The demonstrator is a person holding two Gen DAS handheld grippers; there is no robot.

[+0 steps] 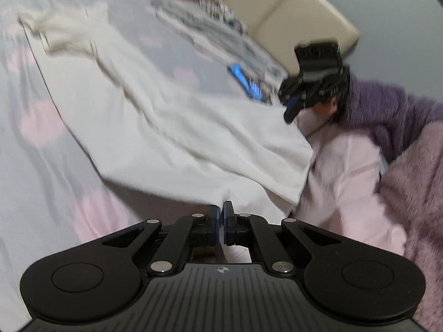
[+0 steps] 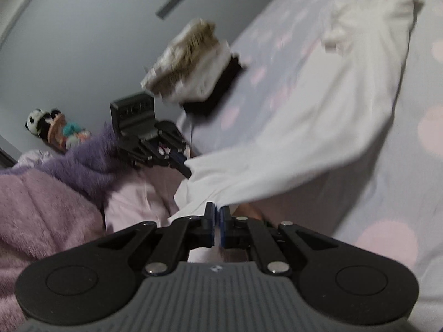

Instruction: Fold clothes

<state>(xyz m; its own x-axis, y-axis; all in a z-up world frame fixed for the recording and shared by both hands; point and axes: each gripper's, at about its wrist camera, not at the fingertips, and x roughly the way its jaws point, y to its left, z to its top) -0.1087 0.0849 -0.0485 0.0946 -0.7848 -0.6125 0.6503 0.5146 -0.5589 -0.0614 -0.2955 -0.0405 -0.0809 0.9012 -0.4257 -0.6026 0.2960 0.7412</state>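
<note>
Garment stretched from your grippers toward the bed's far edge; left gripper and right gripper each clench its near hem.

No words or numbers can be read in either view. A small white emblem sits on the ribbed grey housing behind the left claw, too small to make out. The dark print on the folded garment is blurred past reading.

Grey wall (plain) behind dotted bedsheet.
</note>
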